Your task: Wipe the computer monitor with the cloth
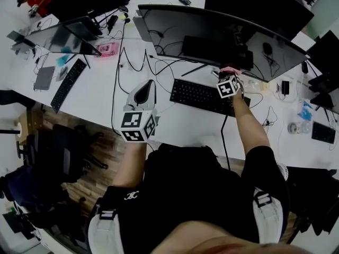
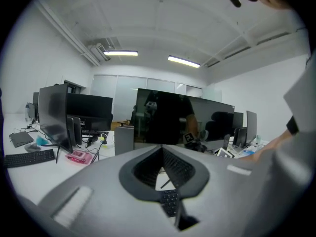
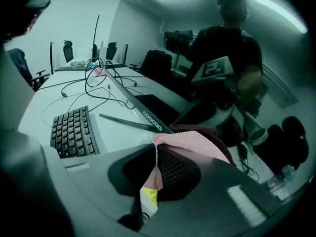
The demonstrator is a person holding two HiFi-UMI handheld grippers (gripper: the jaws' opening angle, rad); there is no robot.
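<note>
My right gripper (image 3: pixel 156 151) has its jaws clamped on the pink cloth (image 3: pixel 195 143), at the lower edge of the monitor (image 1: pixel 212 33) above the bench (image 1: pixel 95 89). On my left gripper (image 2: pixel 162 149), the jaws are closed, empty.

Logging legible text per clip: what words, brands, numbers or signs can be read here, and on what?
"coocaa", last letters uncertain: lower bezel of the monitor, right gripper view.
Keyboard key legends: too small to read.
Emblem on the person's shorts: too small.
Marker cubes: square markers only, no words.
</note>
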